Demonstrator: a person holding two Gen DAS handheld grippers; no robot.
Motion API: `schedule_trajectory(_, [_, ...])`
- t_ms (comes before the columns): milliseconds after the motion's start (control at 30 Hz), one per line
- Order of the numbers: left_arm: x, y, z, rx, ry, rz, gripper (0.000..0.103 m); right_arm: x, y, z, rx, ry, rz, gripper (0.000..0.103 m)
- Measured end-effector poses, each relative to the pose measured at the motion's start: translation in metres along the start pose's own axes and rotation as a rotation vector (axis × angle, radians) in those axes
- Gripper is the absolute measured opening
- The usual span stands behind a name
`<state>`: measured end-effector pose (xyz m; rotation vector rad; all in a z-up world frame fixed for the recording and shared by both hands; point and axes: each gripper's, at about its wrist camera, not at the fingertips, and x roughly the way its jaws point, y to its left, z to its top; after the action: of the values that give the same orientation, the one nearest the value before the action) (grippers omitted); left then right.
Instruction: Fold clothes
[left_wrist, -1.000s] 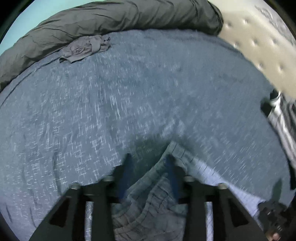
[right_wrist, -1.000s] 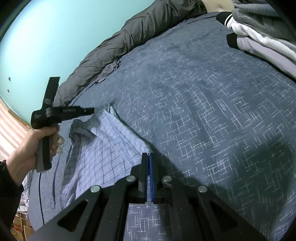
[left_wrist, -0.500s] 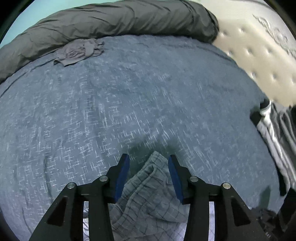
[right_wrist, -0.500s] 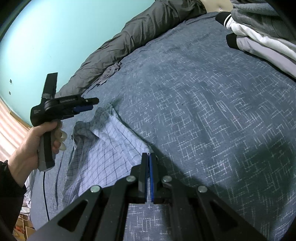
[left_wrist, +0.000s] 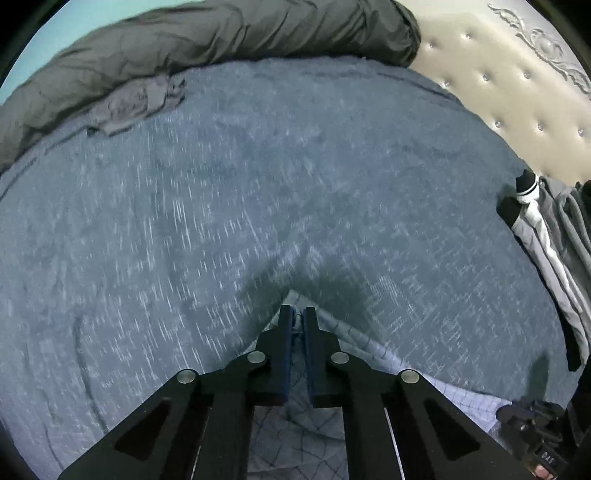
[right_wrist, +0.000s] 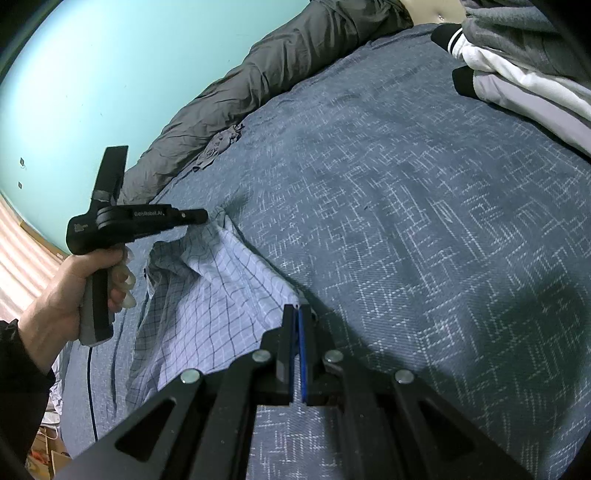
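Observation:
A light blue checked shirt (right_wrist: 221, 295) lies crumpled on the blue patterned bedspread (right_wrist: 406, 221). In the left wrist view my left gripper (left_wrist: 297, 312) has its jaws closing on a raised corner of the shirt (left_wrist: 443, 387), with the fabric pinched between the pads. The right wrist view shows my right gripper (right_wrist: 297, 310) shut on another corner of the shirt at its near edge. There the left gripper (right_wrist: 205, 217) shows from the side, held by a person's hand (right_wrist: 55, 302), its tip at the shirt's far corner.
A dark grey duvet (left_wrist: 221, 40) is bunched along the far edge of the bed, with a small grey garment (left_wrist: 136, 107) beside it. Folded clothes (left_wrist: 546, 236) are stacked at the right near the tufted cream headboard (left_wrist: 517, 92). A turquoise wall (right_wrist: 110, 74) rises behind.
My left gripper's jaws went from open around the shirt's corner to shut on it, and the corner now stands lifted. The right gripper has not moved.

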<state>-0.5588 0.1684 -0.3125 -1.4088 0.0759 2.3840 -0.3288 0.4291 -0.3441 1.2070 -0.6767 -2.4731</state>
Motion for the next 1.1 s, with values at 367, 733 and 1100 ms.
schedule_trajectory(367, [0.019,-0.005,0.012,0.003,0.016,0.021,0.014,0.000,0.002,-0.001,-0.004,0.002,-0.004,0.001])
schedule_trajectory(733, [-0.064,0.059,-0.026,-0.104,-0.051,-0.006,0.046,-0.002,0.000,0.000,0.013,-0.008,0.010,0.001])
schedule_trajectory(1100, [-0.062,0.086,-0.093,-0.139,-0.008,-0.026,0.046,-0.004,0.003,0.000,0.011,-0.008,0.011,0.001])
